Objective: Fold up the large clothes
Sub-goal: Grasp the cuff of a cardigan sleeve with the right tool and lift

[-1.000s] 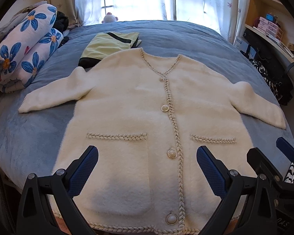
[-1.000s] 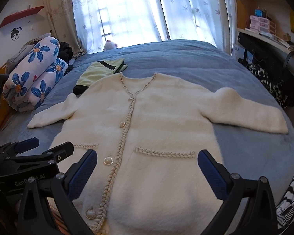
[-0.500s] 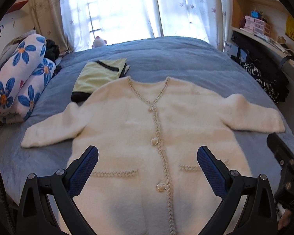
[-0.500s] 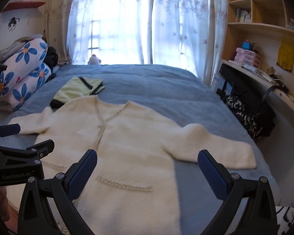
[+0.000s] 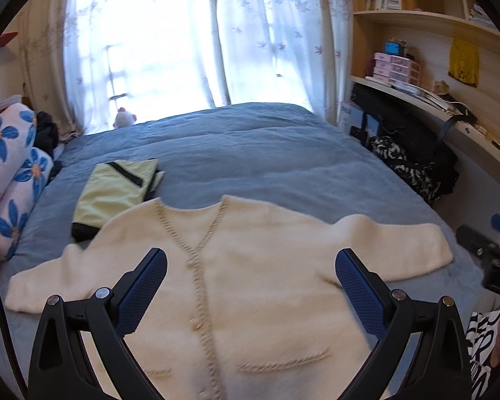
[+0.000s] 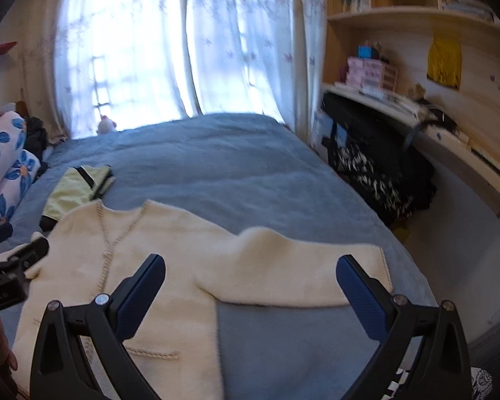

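A cream knit cardigan [image 5: 256,266] lies flat, face up and buttoned, on the blue bed [image 5: 250,153], sleeves spread to both sides. It also shows in the right wrist view [image 6: 170,266], with its right sleeve [image 6: 316,273] stretched toward the bed's edge. My left gripper [image 5: 250,286] is open and empty, held above the cardigan's chest. My right gripper [image 6: 250,290] is open and empty, above the right sleeve and the armpit area. Each gripper shows at the edge of the other's view.
A folded pale-green garment [image 5: 116,193] lies behind the cardigan's left shoulder. Rolled flowered bedding [image 5: 10,173] lies at the left. A small plush toy [image 5: 125,118] sits by the curtained window. A desk [image 5: 433,106], shelves and dark bags [image 5: 413,163] stand right of the bed.
Both grippers have risen and tilted up from the cardigan's hem toward its chest and sleeve. The right one has swung right over the right sleeve. Both stayed open. The cardigan has not moved.
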{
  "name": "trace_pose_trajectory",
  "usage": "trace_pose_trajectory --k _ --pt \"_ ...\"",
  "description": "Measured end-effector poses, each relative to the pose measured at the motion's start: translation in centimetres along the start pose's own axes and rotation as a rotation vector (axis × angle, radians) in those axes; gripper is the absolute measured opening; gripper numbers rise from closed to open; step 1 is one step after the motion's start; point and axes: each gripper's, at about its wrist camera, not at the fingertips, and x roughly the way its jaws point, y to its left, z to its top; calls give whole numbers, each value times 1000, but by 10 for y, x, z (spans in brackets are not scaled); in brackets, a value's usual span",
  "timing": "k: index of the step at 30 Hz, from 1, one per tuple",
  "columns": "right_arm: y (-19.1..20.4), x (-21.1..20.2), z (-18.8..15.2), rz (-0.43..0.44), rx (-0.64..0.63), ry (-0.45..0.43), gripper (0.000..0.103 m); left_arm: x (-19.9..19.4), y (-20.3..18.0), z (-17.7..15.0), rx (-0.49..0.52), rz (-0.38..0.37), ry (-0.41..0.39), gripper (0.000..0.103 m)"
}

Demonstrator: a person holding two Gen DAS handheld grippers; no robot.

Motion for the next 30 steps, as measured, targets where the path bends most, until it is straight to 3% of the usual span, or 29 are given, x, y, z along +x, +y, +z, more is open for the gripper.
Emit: trace_pose_trajectory --k 4,8,12,15,24,27,30 --pt "-39 48 -1 -7 66 128 103 50 -38 6 44 -62 86 100" --pt "-94 90 -14 -6 219 224 99 107 -68 1 29 -128 176 100" --pt "-146 130 -37 -15 384 328 87 153 -92 -8 21 -83 200 100" --pt "-182 156 -57 -18 509 394 85 179 -104 -18 34 -53 210 100" --pt "-240 217 -93 -51 775 469 81 238 -123 -31 10 68 272 100" --pt "-242 233 -103 -57 824 492 70 254 -125 -36 5 66 320 100" --pt "-239 238 -106 -95 835 457 53 258 -121 -41 -13 23 330 96"
